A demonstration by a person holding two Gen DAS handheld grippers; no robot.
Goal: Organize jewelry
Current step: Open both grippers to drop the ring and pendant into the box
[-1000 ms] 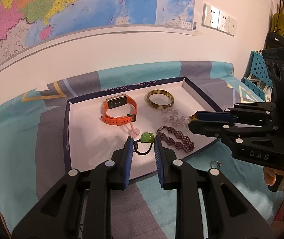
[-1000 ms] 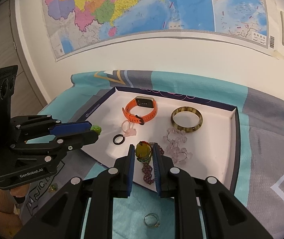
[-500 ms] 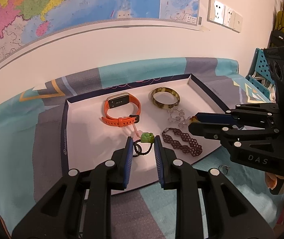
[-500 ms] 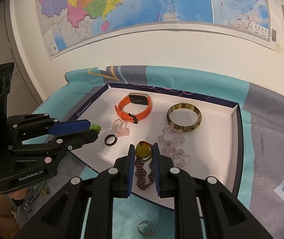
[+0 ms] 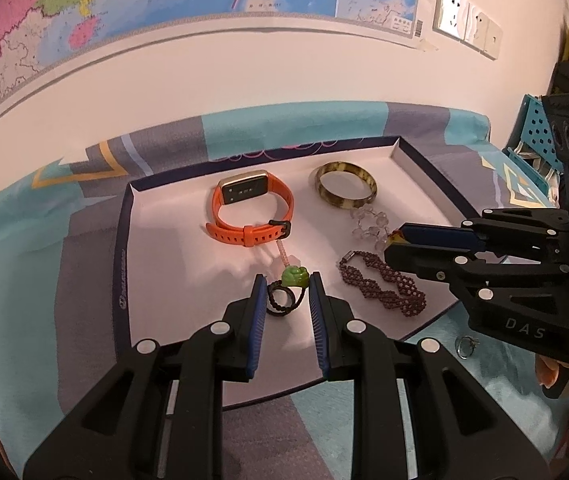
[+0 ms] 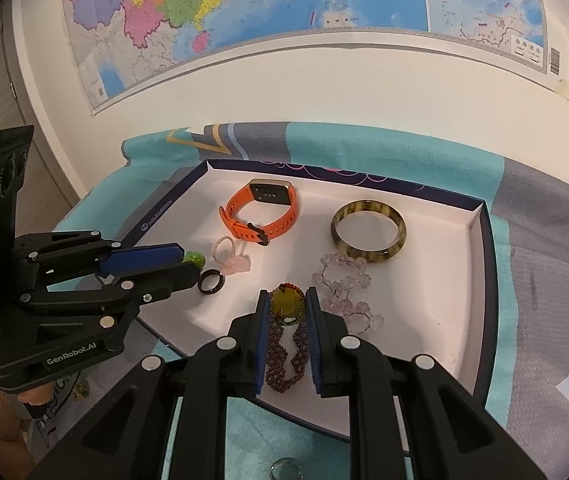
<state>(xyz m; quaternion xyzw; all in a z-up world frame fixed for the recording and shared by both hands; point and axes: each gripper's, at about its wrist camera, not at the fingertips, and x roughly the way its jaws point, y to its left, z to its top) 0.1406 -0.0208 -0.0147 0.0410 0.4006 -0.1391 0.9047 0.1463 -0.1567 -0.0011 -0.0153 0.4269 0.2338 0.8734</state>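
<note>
Both tongs loaded over the tray [image 5: 122, 280].
My left tongs [image 5: 284, 286] pinch the green charm [image 5: 294, 277]; its black cord loop hangs below. My right tongs [image 6: 286, 306] clamp the yellow pendant [image 6: 286, 305] above the purple beaded bracelet [image 6: 284, 360]. Right view alone shows a black ring [image 6: 210, 281]; left view alone shows a silver ring [image 5: 466, 346] off-tray.

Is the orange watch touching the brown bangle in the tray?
Apart. The left wrist view shows bare white tray floor between the orange watch and the brown bangle; the right wrist view agrees.
</note>
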